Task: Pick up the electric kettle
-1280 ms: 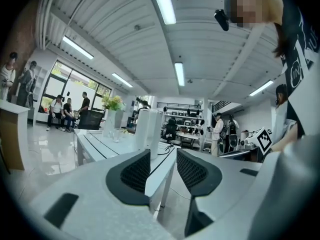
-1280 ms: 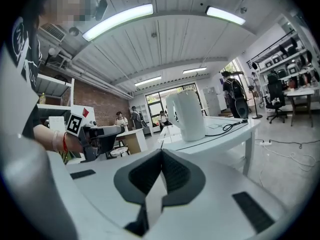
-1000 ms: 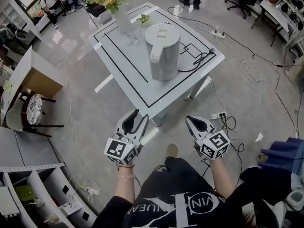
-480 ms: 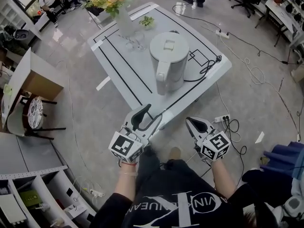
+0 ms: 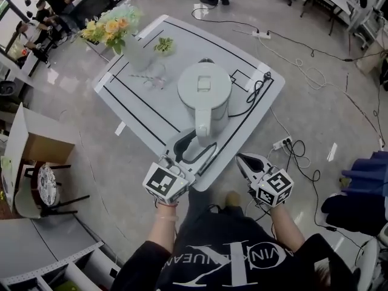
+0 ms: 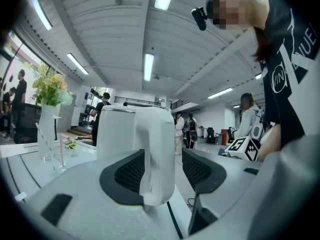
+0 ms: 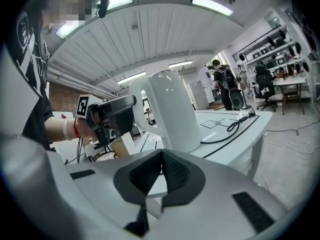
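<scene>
The kettle stands upright near the front edge of the white table, with its handle turned toward the person. The approach is judged to be the step in hand. The left gripper is held about level at the handle and its jaws are opening. In the left gripper view the handle is seen between them, with a gap showing at the right pad, so no clamp is made yet. The right gripper is held off the table's edge, apart from the kettle, with its jaws brought together on nothing. Next, the left jaws would need to be closed firmly on the handle before any lift is tried. With a loose grip the kettle could tip or swing.
</scene>
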